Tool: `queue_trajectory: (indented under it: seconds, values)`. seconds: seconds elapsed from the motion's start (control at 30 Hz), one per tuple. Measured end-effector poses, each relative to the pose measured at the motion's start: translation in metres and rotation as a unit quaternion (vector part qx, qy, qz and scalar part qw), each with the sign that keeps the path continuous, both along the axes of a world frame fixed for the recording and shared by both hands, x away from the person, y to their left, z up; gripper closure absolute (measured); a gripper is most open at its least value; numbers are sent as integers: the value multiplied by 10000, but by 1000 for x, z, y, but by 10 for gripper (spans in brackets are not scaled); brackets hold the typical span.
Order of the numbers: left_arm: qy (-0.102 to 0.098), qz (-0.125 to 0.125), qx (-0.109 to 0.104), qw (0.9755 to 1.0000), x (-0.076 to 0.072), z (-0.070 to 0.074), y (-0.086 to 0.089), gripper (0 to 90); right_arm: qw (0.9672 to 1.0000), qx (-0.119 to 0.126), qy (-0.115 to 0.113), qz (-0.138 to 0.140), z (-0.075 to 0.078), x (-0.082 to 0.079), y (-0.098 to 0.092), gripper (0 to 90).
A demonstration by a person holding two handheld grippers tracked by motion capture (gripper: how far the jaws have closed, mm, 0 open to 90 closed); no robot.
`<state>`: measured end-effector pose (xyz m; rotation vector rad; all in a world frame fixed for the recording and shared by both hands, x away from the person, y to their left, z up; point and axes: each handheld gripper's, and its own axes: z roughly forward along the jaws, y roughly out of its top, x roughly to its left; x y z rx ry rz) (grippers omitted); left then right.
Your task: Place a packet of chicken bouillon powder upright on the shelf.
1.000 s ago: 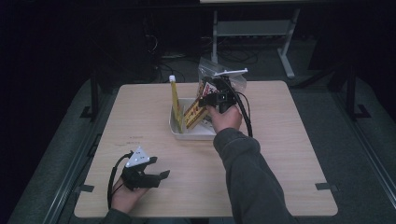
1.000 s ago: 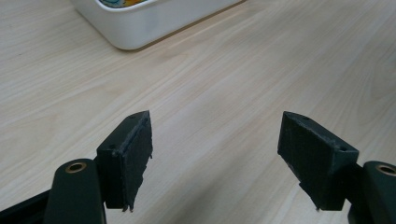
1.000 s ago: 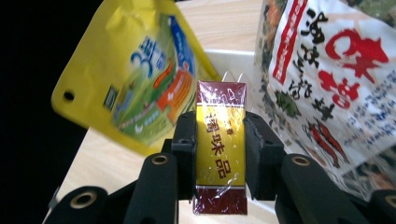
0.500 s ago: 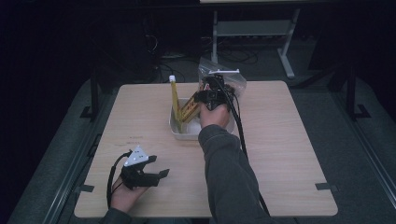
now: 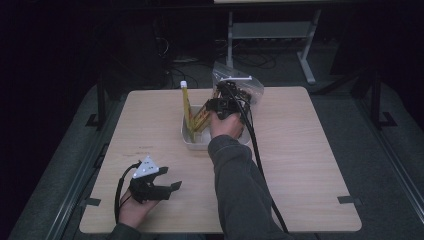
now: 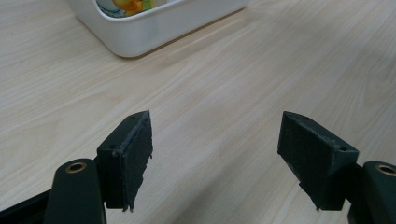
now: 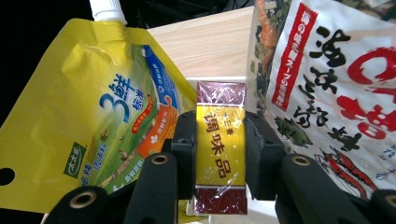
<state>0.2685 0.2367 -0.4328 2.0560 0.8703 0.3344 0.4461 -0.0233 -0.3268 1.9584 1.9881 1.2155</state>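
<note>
**Sachet held over the bin, not yet let go**

The right gripper [image 7: 219, 154] has its fingers closed on a gold and maroon sachet [image 7: 220, 144], held at the white bin [image 5: 192, 141] near the far middle of the tabletop [image 5: 310, 165]. A yellow pouch [image 7: 93, 116] stands in the bin and a clear bag [image 5: 245, 87] lies just behind it. The left gripper [image 6: 217, 158] rests well nearer than the bin, fingers open and empty. Releasing the sachet seems to remain.

yellow pouch [image 7: 93, 126]: a big blue "3" with "鮮" beside it
gold packet [image 7: 220, 149]: "調味品" in dark letters, top to bottom
white bag [image 7: 336, 88]: big red and black letters, too cut off to read
</note>
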Motion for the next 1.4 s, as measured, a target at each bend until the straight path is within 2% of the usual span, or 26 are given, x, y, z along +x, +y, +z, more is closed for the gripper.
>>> queue_trajectory:
  seconds: [0.17,0.4,0.57,0.7,0.8,0.87,0.97,1.07,1.27,1.33,1.4]
  values:
    - [-3,-8,-4,10000,0,0,0,259,9998,-130,-97,62,1,-4,4,662]
    - [-1,-31,12,10000,-2,1,-1,259,9996,-6,-189,198,1,-14,1,597]
    - [-13,-50,33,10000,-2,1,-3,259,9991,50,-246,345,1,-20,3,617]
    - [-6,-52,30,10000,-2,1,-4,260,9990,121,-240,358,0,-20,5,605]
    - [0,-42,17,10000,-2,1,-3,260,9989,85,-223,391,-1,-20,6,590]
    - [-3,-43,13,10000,-2,1,-2,260,9990,102,-213,387,-1,-21,5,609]
    - [-22,-40,15,10000,-3,2,-3,261,9992,-54,-201,342,0,-22,5,668]
    - [-33,-45,20,10000,-4,2,-3,261,9995,-101,-163,261,1,-24,6,673]
    - [-43,-50,24,10000,-4,3,-4,262,9994,-227,-234,77,2,-30,9,676]
    - [-45,-47,11,10000,-4,3,-4,262,9994,-253,-216,70,2,-31,13,674]
    - [-55,-44,5,10000,-5,3,-4,263,9990,-309,-290,116,2,-33,16,663]
